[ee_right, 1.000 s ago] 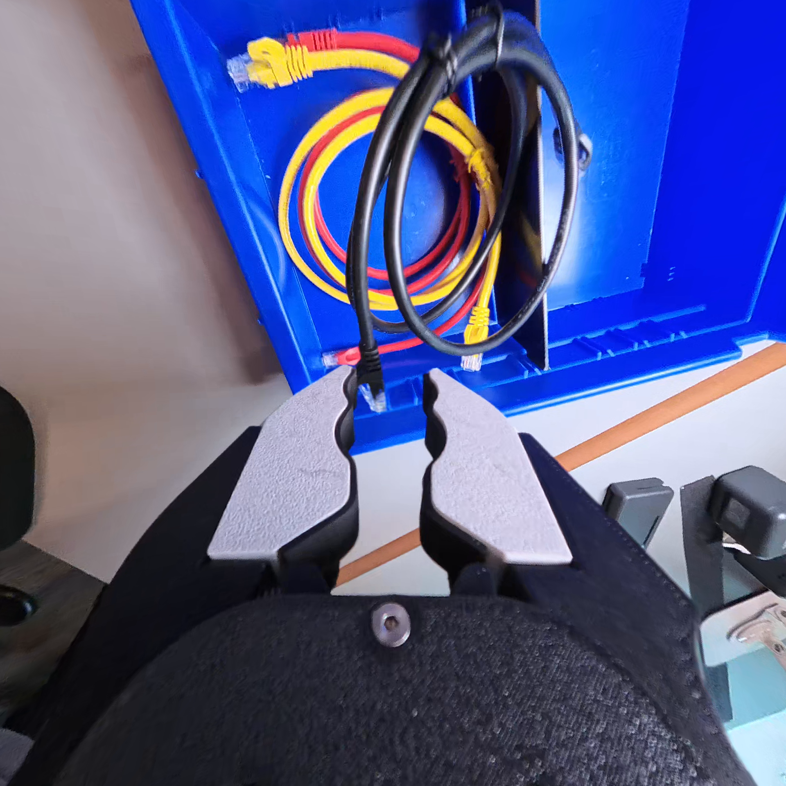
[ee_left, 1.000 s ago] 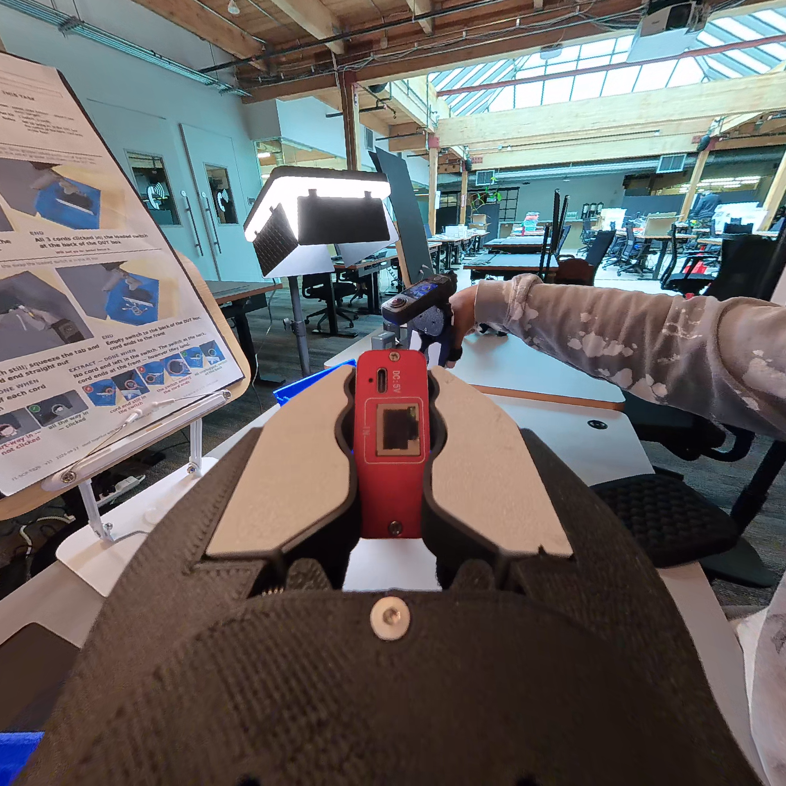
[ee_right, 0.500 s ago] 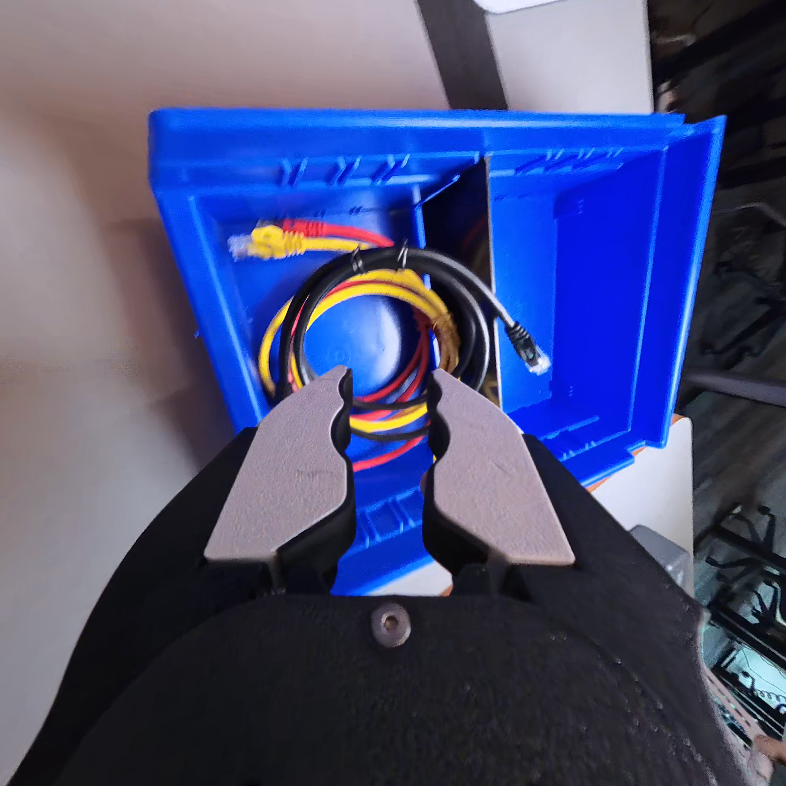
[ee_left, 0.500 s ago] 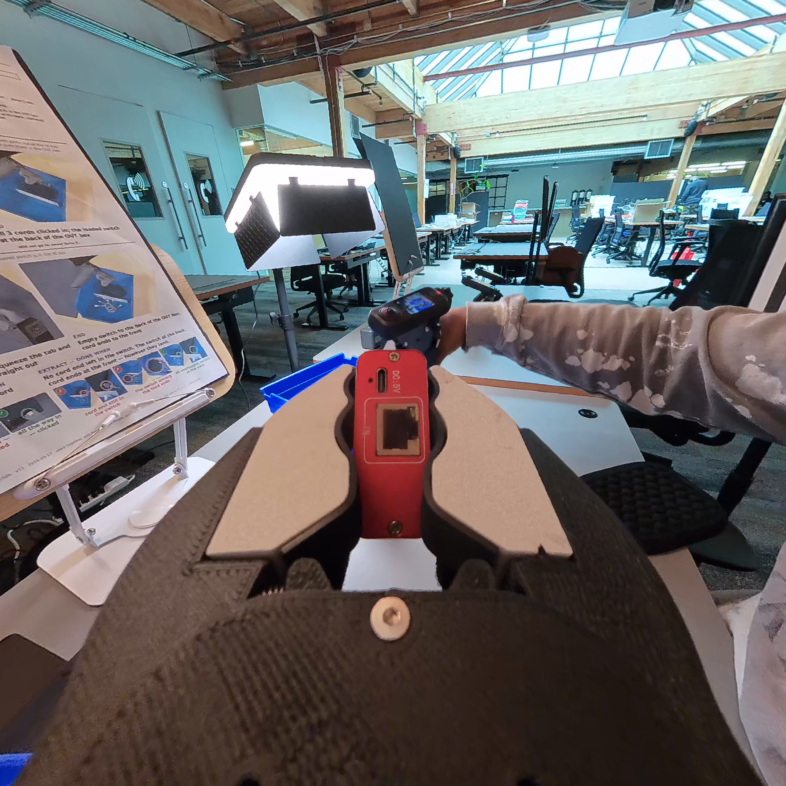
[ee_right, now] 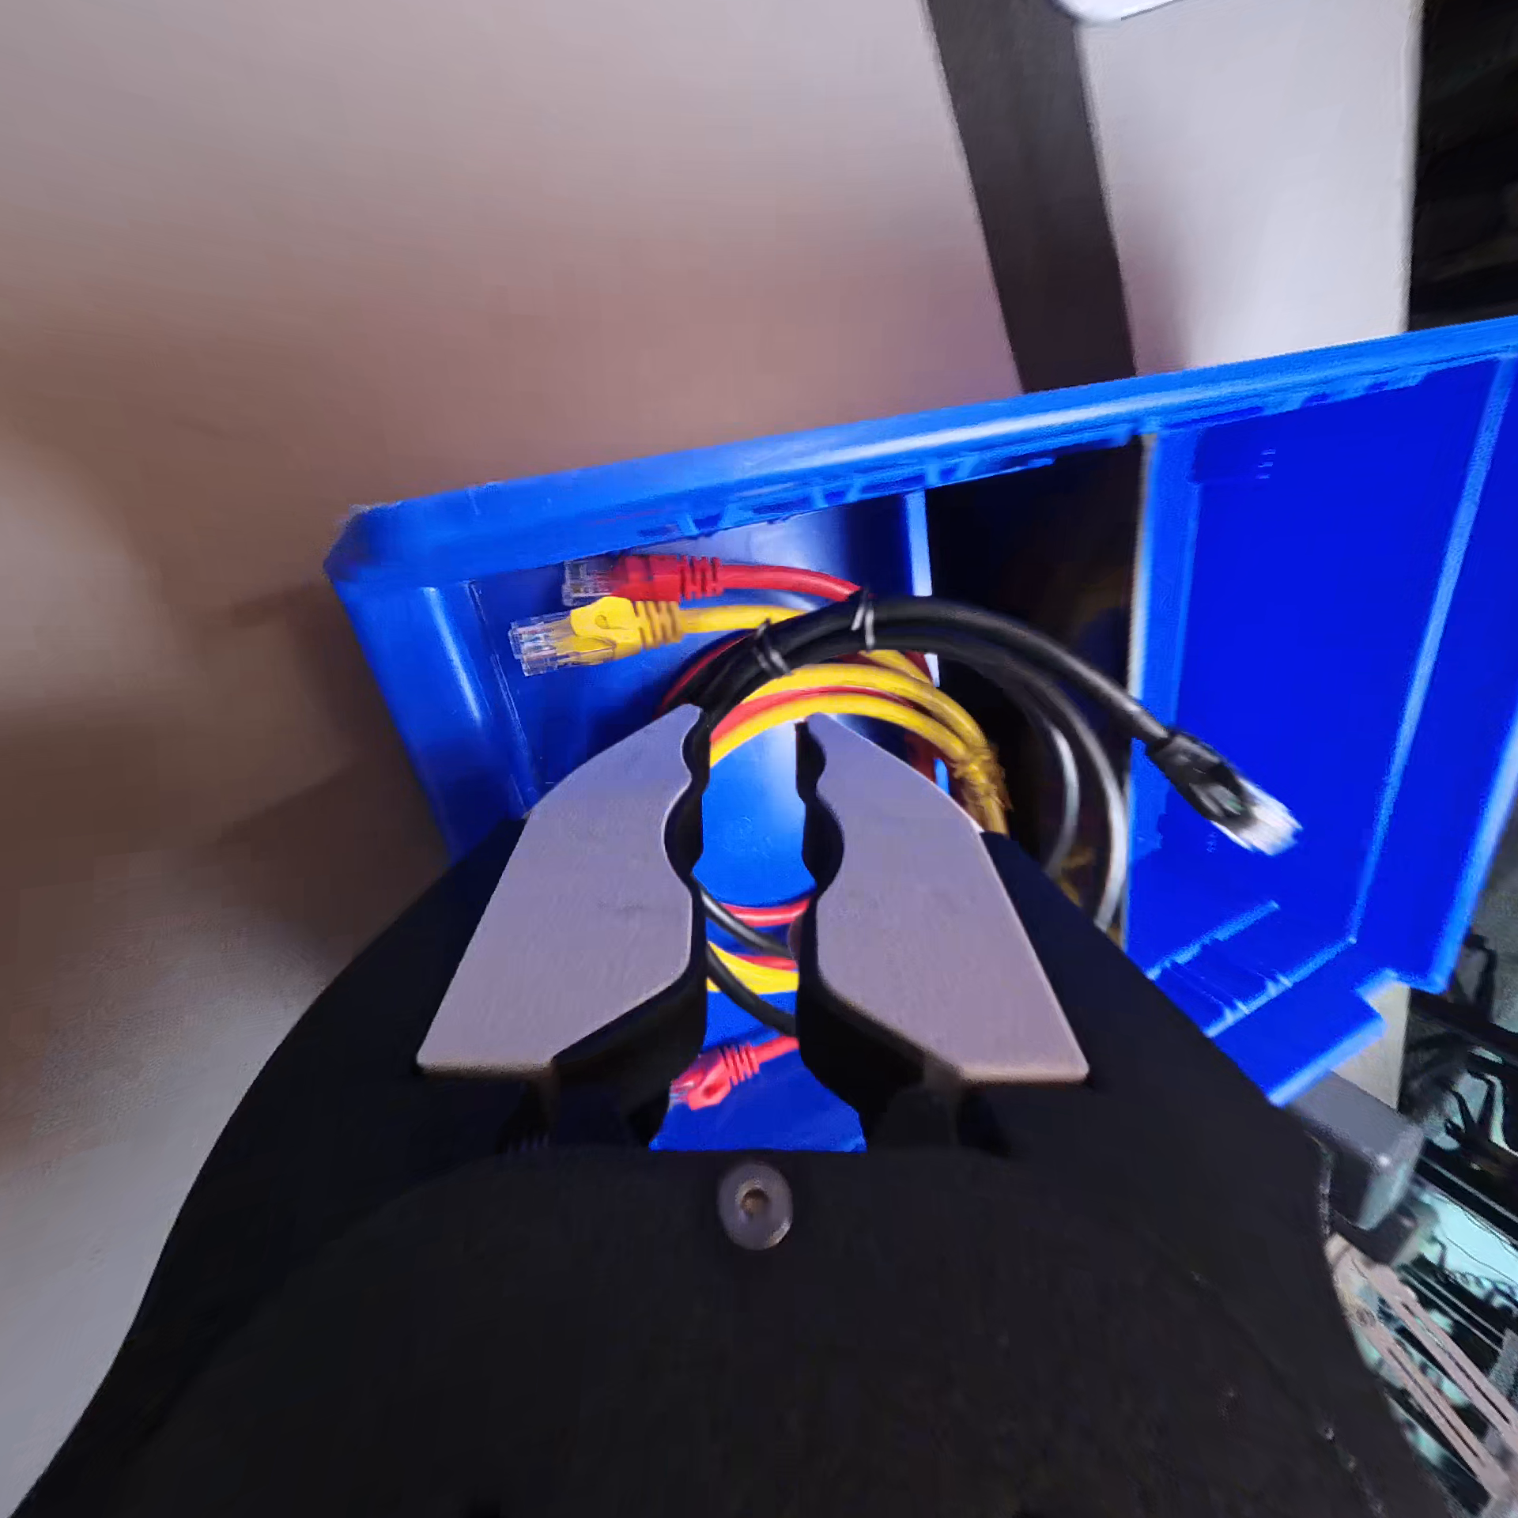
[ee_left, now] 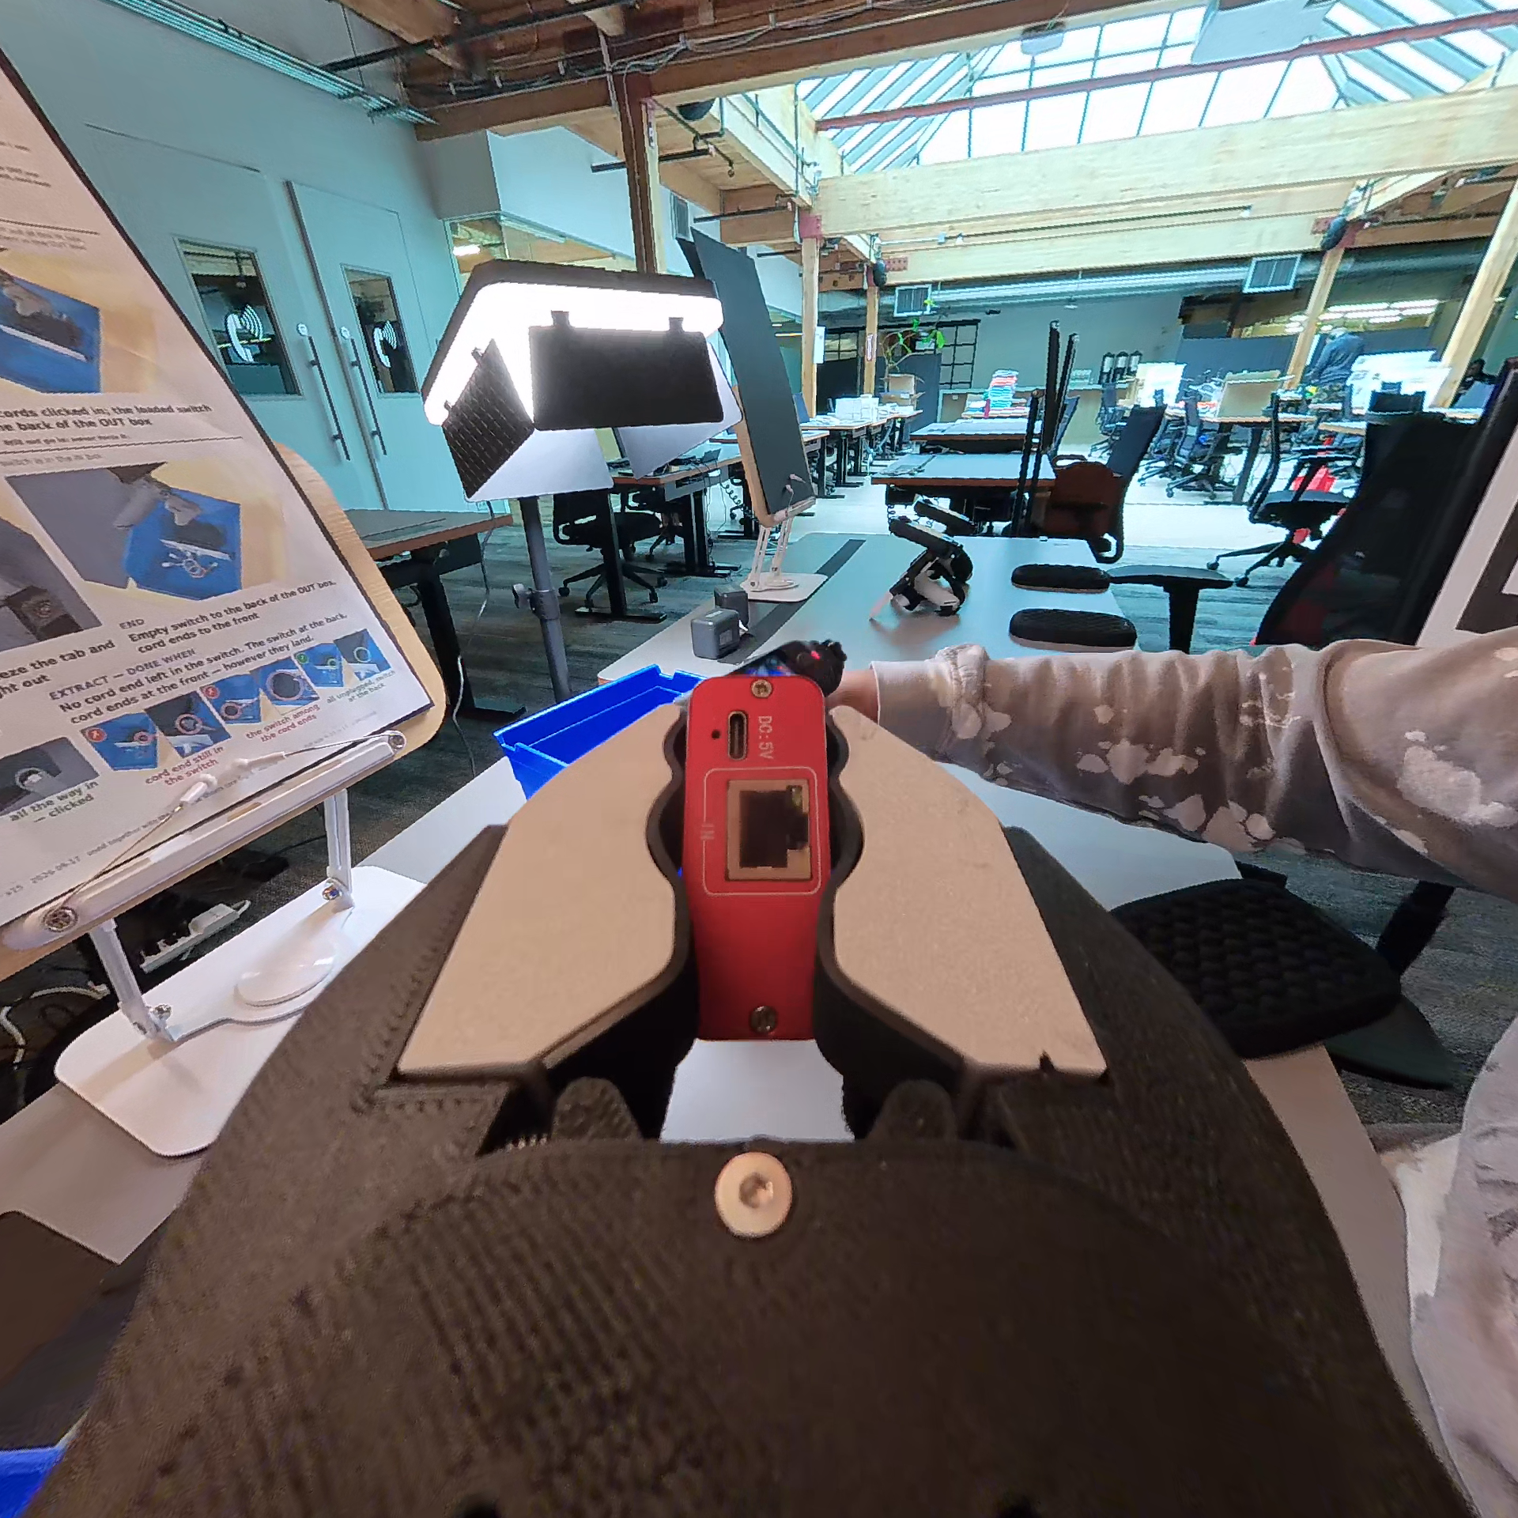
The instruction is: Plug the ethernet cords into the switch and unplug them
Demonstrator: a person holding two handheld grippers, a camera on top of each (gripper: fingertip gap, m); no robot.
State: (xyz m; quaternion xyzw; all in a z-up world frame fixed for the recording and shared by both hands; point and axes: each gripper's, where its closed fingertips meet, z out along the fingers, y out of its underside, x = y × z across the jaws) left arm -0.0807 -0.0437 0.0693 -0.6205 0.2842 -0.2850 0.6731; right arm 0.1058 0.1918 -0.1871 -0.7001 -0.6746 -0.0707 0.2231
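My left gripper is clamping the small red metal switch at frame centre; only my right view is showing my right gripper, fingers apart, over coiled black, yellow and red ethernet cords in the blue plastic bin.

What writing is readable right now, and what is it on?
Red switch: small white markings beside its two ports, not transcribed.
Instruction sheet on the stand: printed lines and photo captions, not transcribed.
Blue bin: moulded marks, too blurred to read.
Cords: no writing.
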